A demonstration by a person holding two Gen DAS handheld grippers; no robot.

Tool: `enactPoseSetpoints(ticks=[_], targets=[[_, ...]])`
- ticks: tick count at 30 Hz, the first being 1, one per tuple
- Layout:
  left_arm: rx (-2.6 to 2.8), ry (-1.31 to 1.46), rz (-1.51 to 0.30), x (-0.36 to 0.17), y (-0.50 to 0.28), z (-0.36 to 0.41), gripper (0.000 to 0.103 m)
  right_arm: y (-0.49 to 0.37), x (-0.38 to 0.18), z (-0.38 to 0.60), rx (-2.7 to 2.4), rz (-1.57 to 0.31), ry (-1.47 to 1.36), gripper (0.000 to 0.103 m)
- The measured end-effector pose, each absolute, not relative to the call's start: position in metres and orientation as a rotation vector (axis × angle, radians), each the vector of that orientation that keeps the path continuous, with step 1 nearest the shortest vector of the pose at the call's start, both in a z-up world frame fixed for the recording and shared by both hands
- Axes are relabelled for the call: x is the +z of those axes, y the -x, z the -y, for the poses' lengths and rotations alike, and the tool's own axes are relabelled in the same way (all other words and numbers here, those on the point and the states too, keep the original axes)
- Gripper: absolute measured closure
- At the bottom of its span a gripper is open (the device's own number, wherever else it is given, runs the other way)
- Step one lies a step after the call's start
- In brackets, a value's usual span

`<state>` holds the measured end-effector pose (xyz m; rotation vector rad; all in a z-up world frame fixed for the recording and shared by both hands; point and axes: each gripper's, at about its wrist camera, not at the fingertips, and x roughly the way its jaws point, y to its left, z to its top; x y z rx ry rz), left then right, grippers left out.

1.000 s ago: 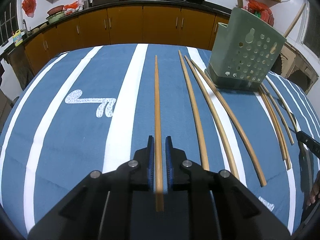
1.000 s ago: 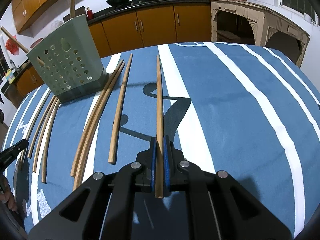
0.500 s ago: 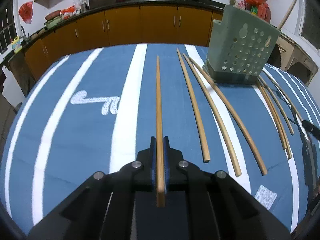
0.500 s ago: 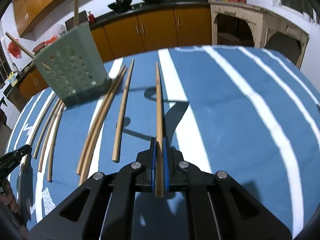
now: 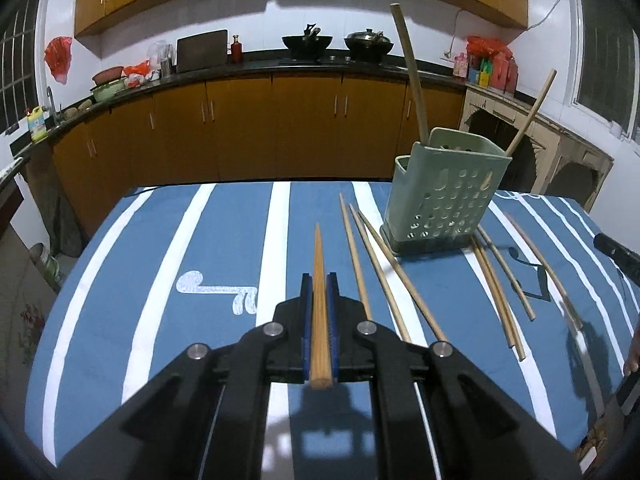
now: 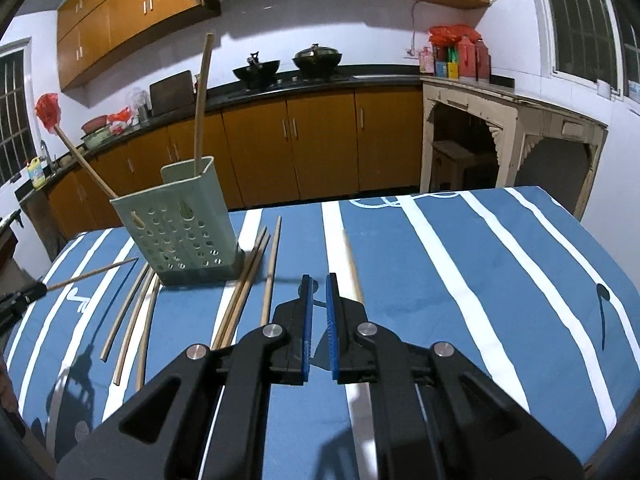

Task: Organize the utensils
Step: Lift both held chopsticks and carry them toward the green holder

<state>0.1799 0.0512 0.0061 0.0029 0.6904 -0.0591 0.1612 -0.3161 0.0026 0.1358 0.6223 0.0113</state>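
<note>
My left gripper [image 5: 319, 280] is shut on a wooden chopstick [image 5: 319, 272] and holds it lifted above the blue striped cloth; in the right wrist view it [image 6: 24, 294] shows far left with the stick [image 6: 92, 271] sticking out. My right gripper [image 6: 318, 280] is open and empty, raised over the table; a blurred chopstick [image 6: 352, 268] lies just right of its jaws. The green perforated holder [image 5: 444, 196] stands at the back with two sticks in it; it also shows in the right wrist view [image 6: 180, 232]. Several loose chopsticks [image 5: 380, 276] lie beside it.
More chopsticks [image 5: 496, 292] lie right of the holder, and others [image 6: 132, 312] show left of it in the right wrist view. The right gripper's tip [image 5: 616, 254] shows at the right edge. Kitchen cabinets [image 5: 280, 128] stand beyond the table's far edge.
My left gripper closed on the chopstick and lifted it off the cloth. My right gripper opened, let go of its chopstick and rose; that stick now lies on the table.
</note>
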Motion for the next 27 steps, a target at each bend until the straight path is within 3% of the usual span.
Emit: enactPoseSetpoints(ticks=[3,5,7,18,21,25,27], targets=[[-0.052,0.015,-0.732,-0.009,-0.183,-0.053,0.095,-0.165,-0.018,0.329,0.010,-0.697,-0.206,0.090],[-0.050,0.029,-0.768,-0.023,-0.184,-0.055,0.095,-0.169,-0.040,0.341,-0.032,-0.759,-0.232,0.078],[-0.045,0.031,-0.797,-0.035,-0.185,-0.055,0.095,-0.169,-0.055,0.349,-0.062,-0.799,-0.226,0.074],[-0.037,0.055,-0.892,-0.074,-0.187,-0.057,0.094,-0.166,-0.079,0.344,-0.086,-0.866,-0.112,0.071],[-0.029,0.048,-0.902,-0.081,-0.186,-0.057,0.089,-0.165,-0.080,0.342,-0.083,-0.855,-0.100,0.071],[-0.029,0.028,-0.899,-0.080,-0.186,-0.053,0.071,-0.165,-0.080,0.343,-0.083,-0.855,-0.108,0.071],[-0.029,0.017,-0.897,-0.081,-0.185,-0.051,0.070,-0.165,-0.080,0.343,-0.082,-0.854,-0.111,0.072]])
